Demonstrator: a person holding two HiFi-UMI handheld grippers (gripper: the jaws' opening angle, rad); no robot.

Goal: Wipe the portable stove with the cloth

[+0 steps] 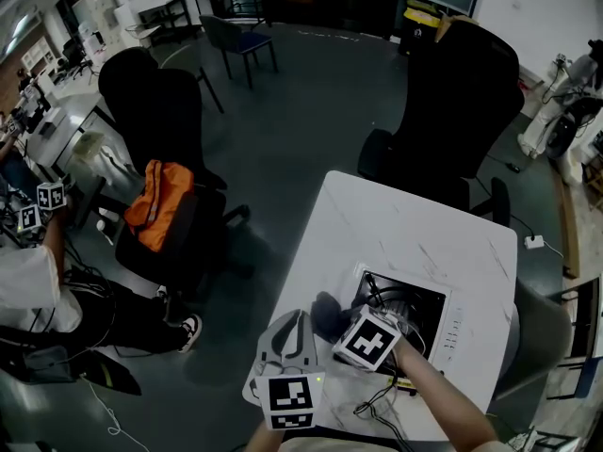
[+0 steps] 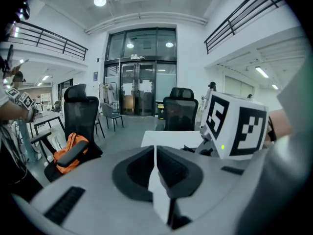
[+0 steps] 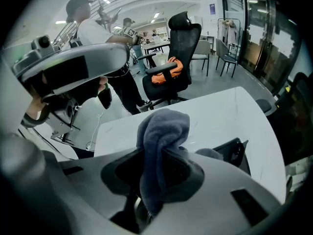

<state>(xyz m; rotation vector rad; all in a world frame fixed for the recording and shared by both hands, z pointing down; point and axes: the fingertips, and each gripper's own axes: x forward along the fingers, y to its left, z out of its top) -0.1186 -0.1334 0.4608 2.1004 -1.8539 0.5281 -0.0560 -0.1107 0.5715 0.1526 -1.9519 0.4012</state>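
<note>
Head view: portable stove (image 1: 419, 311) on white table (image 1: 396, 224), near edge; office chairs (image 1: 452, 92), dark floor round. Left gripper view: left gripper (image 2: 155, 168) jaws together, nothing btwn. Right gripper view: right gripper (image 3: 152, 177) clamped on grey cloth (image 3: 161, 131), beside stove – soft, light, likely floppy; bunched mid-fold hold suits.

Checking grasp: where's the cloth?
The cloth is clamped in the right gripper, over the table by the portable stove's left edge, low-centre in head view.
</note>
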